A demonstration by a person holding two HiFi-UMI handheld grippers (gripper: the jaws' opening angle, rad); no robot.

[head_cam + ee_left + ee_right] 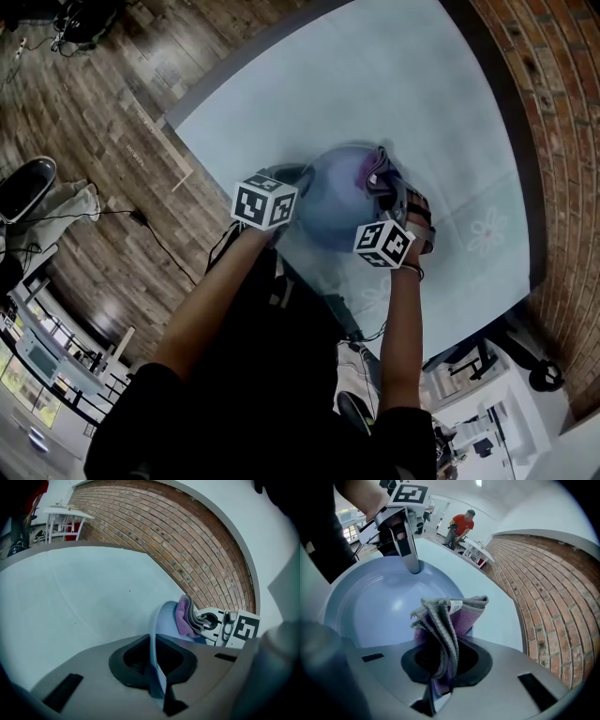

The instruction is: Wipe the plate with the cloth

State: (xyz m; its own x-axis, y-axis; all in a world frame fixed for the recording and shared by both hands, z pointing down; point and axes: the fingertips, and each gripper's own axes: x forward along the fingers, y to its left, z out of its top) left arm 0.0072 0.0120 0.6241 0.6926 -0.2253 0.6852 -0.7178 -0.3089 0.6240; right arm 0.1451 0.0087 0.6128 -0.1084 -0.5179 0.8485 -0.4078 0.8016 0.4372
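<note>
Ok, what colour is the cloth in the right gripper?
The cloth is purple and grey; clearest in the right gripper view.

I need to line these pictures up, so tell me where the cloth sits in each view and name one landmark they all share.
Head view: the cloth is right of centre, at the upper right edge of the plate.
Left gripper view: the cloth is right of centre, purple and grey, against the plate.
Right gripper view: the cloth is at centre, bunched, in front of the plate.
Shared landmark: the plate, blue in all three views.
</note>
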